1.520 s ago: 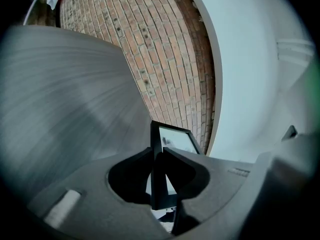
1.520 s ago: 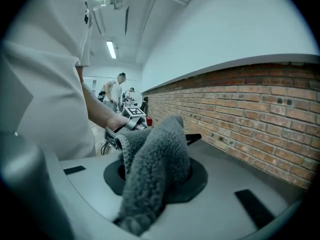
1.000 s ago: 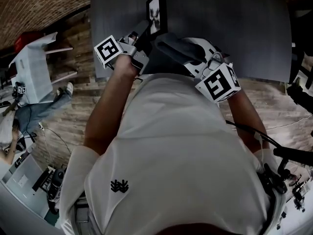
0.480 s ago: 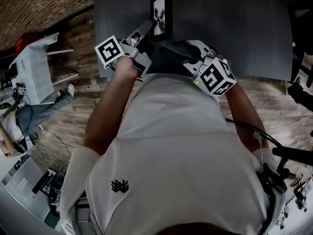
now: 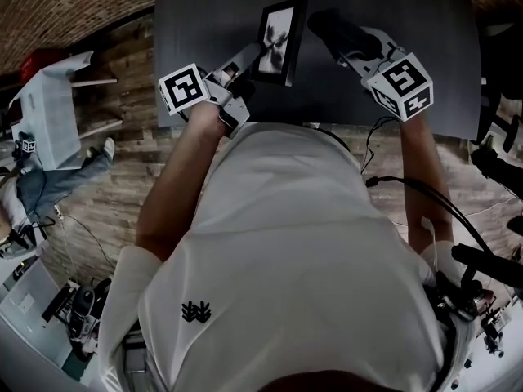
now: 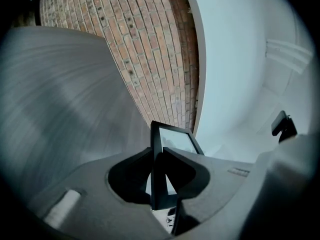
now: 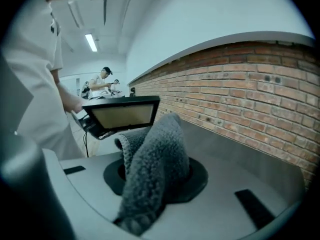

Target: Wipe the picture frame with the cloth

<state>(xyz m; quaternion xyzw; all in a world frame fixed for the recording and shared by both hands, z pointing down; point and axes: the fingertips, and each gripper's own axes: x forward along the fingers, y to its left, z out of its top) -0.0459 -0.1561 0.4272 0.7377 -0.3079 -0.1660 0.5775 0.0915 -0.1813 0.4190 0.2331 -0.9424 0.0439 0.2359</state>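
In the head view a small black picture frame [image 5: 282, 39] is held upright above the dark grey table [image 5: 212, 6]. My left gripper [image 5: 249, 60] is shut on its lower left edge. The left gripper view shows the frame [image 6: 165, 149] edge-on, pinched between the two jaws, its glass facing right. My right gripper [image 5: 327, 24] is to the right of the frame and shut on a dark grey fleecy cloth [image 7: 155, 169]. That cloth bulges out of the jaws, and the frame [image 7: 122, 114] hangs just beyond it, a little apart.
A red brick wall [image 7: 250, 99] runs along the far side of the table. On the wooden floor to the left stand a white folding rack [image 5: 53, 109] and cables. A person [image 7: 102, 81] works in the background. Cables [image 5: 425, 202] trail at my right side.
The right gripper with the cloth swung from below the frame up and over to its right side. The left gripper lifted the frame slightly and shifted it right.
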